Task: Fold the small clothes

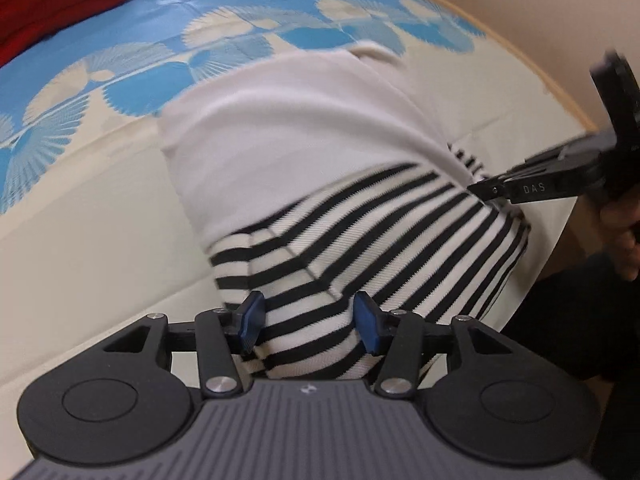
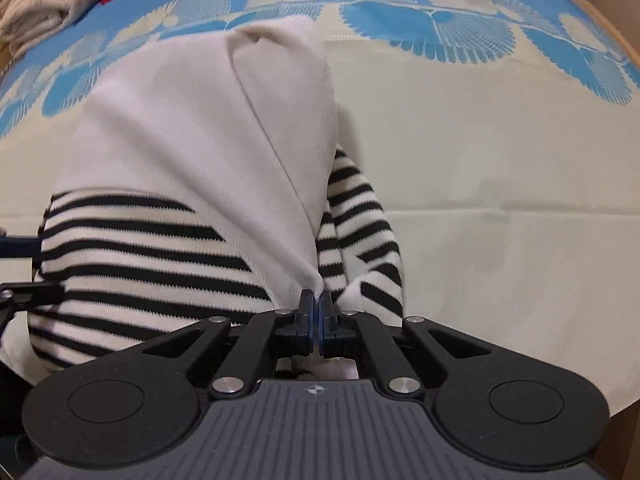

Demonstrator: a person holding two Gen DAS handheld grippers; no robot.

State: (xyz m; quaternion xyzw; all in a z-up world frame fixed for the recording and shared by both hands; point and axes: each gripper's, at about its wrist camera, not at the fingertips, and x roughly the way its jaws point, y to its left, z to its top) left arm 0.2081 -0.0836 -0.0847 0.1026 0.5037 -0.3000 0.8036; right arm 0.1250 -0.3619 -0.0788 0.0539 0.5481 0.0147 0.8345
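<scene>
Lying on the cream and blue patterned cloth (image 2: 480,160), the striped garment (image 2: 140,248) has its plain white part folded over the stripes, with a red item (image 1: 52,4) well apart at the far edge. Only the right wrist view shows a cream fabric pile (image 2: 40,4) beside that red item. The left gripper (image 1: 310,320) is spread wide around a striped fold, contact unclear; the right gripper (image 2: 316,308) is pinched on the garment's white corner, whose clamped edge is hidden.
</scene>
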